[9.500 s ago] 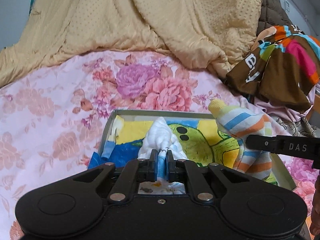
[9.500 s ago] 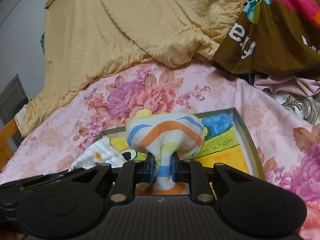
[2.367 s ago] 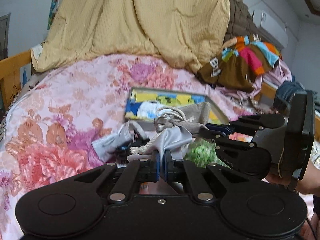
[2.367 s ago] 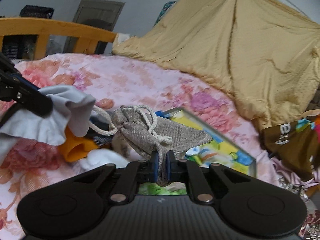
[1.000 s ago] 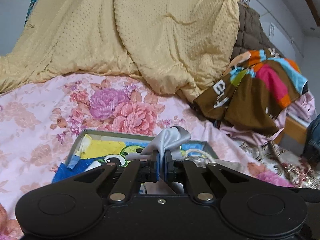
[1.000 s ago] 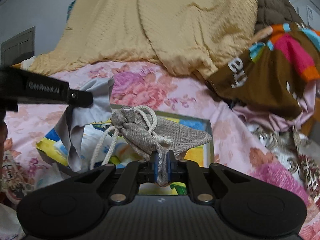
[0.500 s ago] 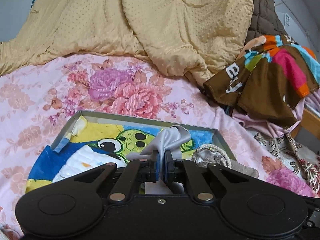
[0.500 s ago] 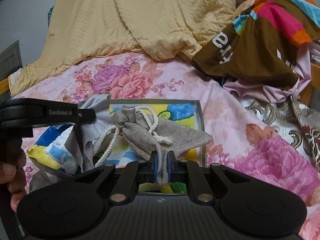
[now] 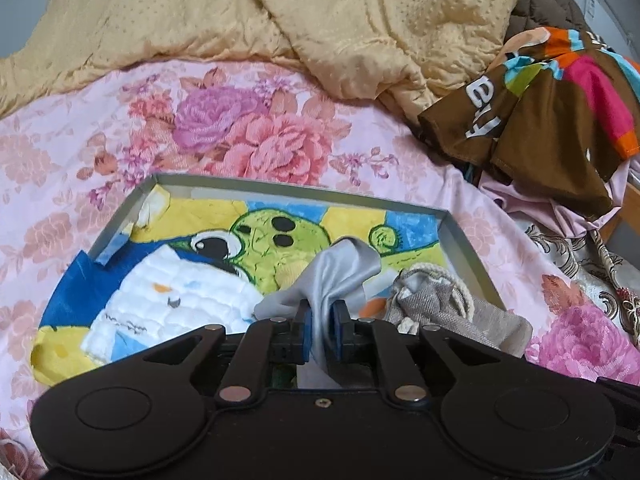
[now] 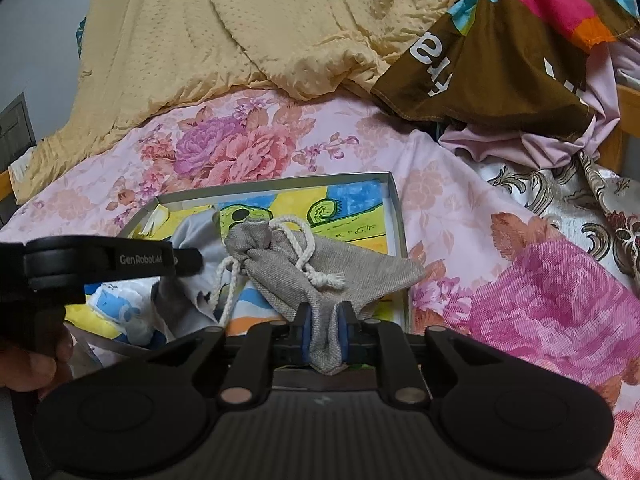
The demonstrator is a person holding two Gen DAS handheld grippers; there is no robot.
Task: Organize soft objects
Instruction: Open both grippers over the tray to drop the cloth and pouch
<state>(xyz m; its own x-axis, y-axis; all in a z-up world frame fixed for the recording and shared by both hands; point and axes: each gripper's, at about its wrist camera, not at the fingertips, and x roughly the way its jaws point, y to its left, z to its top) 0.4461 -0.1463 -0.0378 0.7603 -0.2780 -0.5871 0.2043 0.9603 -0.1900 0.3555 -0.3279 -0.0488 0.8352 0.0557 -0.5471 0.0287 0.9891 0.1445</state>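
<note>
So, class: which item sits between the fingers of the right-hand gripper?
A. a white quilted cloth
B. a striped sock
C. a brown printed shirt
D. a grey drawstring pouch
D: in the right wrist view the grey drawstring pouch, with its white cord, hangs between the fingers of the right gripper over the tray.

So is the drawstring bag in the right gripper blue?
No, the drawstring bag between the right gripper pads is grey-beige with a white cord.
</note>
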